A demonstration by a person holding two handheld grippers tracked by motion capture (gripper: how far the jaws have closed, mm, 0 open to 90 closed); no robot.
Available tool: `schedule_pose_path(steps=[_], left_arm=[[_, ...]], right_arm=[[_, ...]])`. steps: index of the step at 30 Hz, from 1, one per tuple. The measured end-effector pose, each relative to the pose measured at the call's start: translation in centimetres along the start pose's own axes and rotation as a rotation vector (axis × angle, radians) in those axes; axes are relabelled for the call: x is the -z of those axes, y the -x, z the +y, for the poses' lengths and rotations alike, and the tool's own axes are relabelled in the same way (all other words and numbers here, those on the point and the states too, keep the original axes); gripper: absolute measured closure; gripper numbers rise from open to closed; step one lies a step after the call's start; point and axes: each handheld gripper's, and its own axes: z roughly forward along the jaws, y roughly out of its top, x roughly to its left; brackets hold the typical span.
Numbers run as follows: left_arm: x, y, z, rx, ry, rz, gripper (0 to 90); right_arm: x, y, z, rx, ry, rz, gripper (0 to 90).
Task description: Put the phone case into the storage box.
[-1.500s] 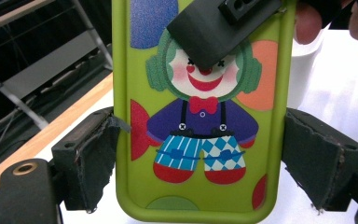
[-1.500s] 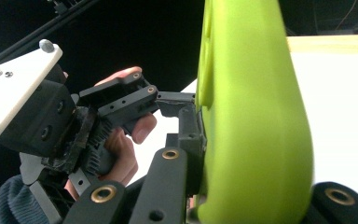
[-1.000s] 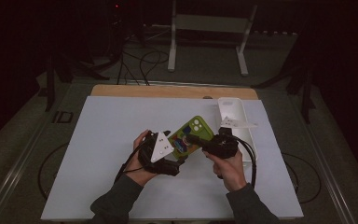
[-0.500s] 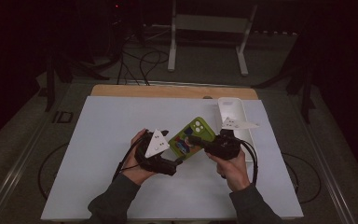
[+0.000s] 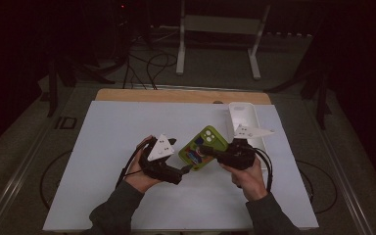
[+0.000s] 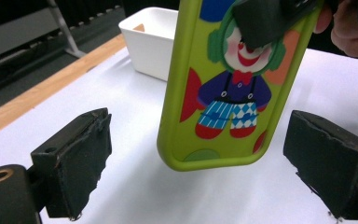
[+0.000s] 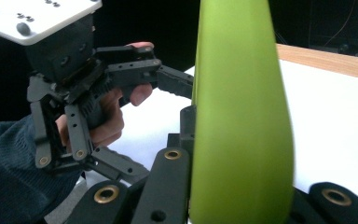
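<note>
I am holding my left gripper (image 5: 186, 169) with its fingers (image 6: 74, 163) spread wide, either side of the green phone case's (image 6: 223, 93) lower end without touching it. My right gripper (image 5: 210, 151) is clamping the case, keeping it lifted above the counter (image 5: 103, 147), right of centre. Farther off, a white tray (image 5: 242, 113) is sitting near the far right corner.

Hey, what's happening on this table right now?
A person works two handheld grippers over a white table. The right gripper is clamped on a green clown-print phone case, holding it off the surface. The left gripper has its jaws open on either side of the case's lower end, not touching it. A white bin sits behind.
</note>
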Motion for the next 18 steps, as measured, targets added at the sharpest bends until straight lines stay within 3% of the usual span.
schedule_pose_path(steps=[18], left_arm=[[-0.39, -0.36, -0.45, 0.012, -0.033, -0.113, 16.0]], right_arm=[[0.33, -0.69, 0.24, 0.100, -0.041, 0.065, 88.4]])
